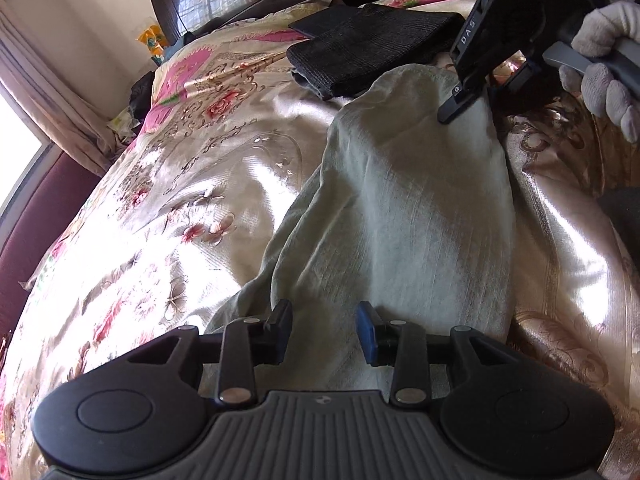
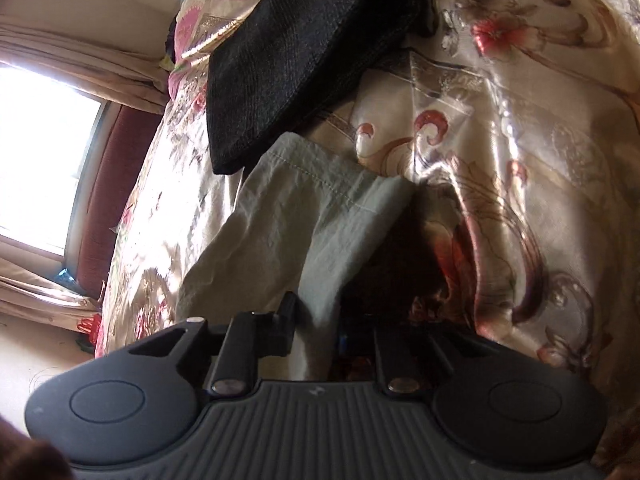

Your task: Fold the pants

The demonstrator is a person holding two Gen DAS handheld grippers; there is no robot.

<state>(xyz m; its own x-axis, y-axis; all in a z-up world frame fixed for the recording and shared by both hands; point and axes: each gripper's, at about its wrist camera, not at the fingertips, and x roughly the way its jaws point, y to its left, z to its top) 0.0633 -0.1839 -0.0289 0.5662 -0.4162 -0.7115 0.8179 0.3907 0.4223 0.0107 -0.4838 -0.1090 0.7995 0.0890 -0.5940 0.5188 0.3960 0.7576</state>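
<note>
Two grippers on one pair of pale grey-green pants [image 1: 404, 208], which lies stretched along the bed [image 1: 168, 184] on a shiny floral bedspread. The hem end sits up by a folded black garment [image 1: 360, 48], just touching or tucked under its edge; I can't tell which.

Your right gripper [image 2: 316, 336] has its jaws nearly together with the pants edge pinched between them near the hem; in the left wrist view you see it from outside, tips down on the cloth, your gloved hand [image 1: 600, 80] on the handle. Your left gripper [image 1: 324, 330] stands part-open over the near end of the pants, cloth in the gap between the fingers [image 1: 366, 334], pads not pressing on it.

Step in hand, as I read it: getting both ends gripped for a lengthwise fold, with one end caught and the other not yet.

Next move calls for closing your left gripper on a full bite of cloth, both layers if you can. Then lift the ends evenly so the leg doesn't twist, and keep clear of the black garment so it isn't dragged.
</note>
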